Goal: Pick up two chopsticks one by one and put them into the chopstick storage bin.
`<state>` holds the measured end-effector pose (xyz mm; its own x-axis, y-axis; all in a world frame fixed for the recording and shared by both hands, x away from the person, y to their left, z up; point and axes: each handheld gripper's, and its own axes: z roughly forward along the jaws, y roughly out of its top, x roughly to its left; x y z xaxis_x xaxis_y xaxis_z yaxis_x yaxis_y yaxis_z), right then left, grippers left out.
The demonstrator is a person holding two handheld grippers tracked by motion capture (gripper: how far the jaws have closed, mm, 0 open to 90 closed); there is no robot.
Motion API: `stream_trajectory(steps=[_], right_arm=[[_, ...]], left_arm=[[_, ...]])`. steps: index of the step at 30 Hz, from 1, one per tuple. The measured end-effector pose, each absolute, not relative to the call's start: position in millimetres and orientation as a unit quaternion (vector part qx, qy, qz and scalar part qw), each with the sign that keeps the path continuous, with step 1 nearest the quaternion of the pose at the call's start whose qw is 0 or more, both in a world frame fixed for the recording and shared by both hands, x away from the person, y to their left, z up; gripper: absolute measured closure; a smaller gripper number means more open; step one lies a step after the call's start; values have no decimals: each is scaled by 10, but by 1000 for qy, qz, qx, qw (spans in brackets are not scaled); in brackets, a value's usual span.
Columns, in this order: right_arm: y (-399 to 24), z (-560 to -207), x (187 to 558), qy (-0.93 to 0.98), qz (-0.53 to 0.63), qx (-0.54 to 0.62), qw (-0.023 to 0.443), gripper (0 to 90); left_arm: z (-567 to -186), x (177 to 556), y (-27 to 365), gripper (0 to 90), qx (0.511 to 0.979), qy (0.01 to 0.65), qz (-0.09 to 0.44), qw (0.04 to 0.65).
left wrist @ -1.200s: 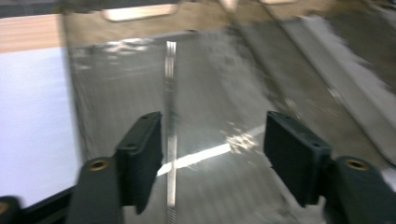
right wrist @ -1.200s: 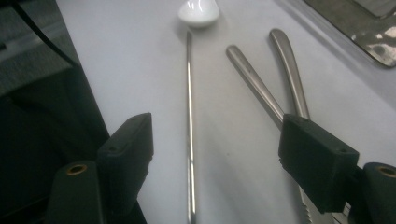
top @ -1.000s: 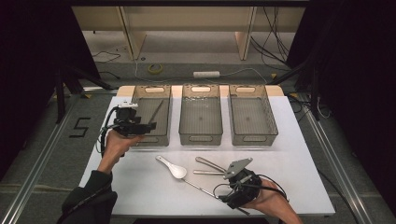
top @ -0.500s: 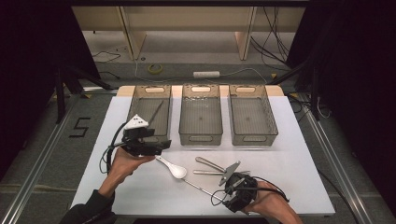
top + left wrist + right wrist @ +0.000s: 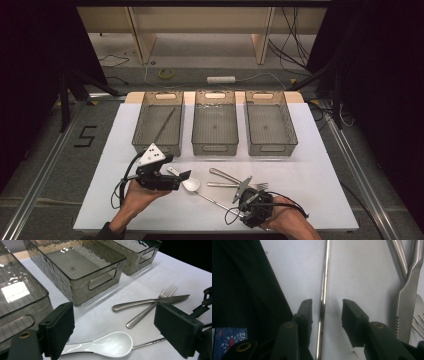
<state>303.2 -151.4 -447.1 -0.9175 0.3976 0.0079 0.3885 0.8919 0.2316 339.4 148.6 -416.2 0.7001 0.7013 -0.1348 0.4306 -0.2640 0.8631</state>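
cutlery lies loose on the white surface in front of three smoked-plastic bins. at the left, the left gripper hovers low with its jaws spread wide and nothing clamped; the white ceramic spoon rests on the surface between and just ahead of them, bowl toward the middle. the left bin behind it holds one thin metal piece, too small to name. a thin steel rod runs from beside the spoon's bowl toward the right gripper. its jaws have just been closing; the rod sits between them close against one jaw, with a gap to the other, so they are not yet clamped. right of the rod, a table knife lies crossed over a fork, touching. the middle bin and right bin stand behind.
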Motion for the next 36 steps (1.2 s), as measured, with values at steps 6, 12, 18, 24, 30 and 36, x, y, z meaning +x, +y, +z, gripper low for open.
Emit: stream_trajectory(steps=[6, 12, 18, 24, 30, 36], right_arm=[[-1502, -4529, 3028, 972, 107, 208, 13, 673], [-1490, -4543, 3032, 975, 89, 202, 14, 722], [-1472, -4559, 3030, 976, 81, 201, 16, 763], [-1444, -4554, 3037, 979, 66, 191, 17, 800], [-1430, -4559, 3062, 980, 62, 189, 14, 845], [-1409, -4553, 3060, 983, 53, 177, 15, 855]], left_arm=[[-4170, 3302, 1439, 158, 789, 347, 135, 489], [-4193, 3286, 1448, 156, 784, 353, 131, 493], [-4193, 3271, 1443, 157, 787, 349, 132, 491], [-4199, 3268, 1435, 157, 790, 347, 131, 488], [-4197, 3254, 1415, 157, 792, 344, 131, 487], [-4200, 3248, 1405, 158, 795, 339, 128, 486]])
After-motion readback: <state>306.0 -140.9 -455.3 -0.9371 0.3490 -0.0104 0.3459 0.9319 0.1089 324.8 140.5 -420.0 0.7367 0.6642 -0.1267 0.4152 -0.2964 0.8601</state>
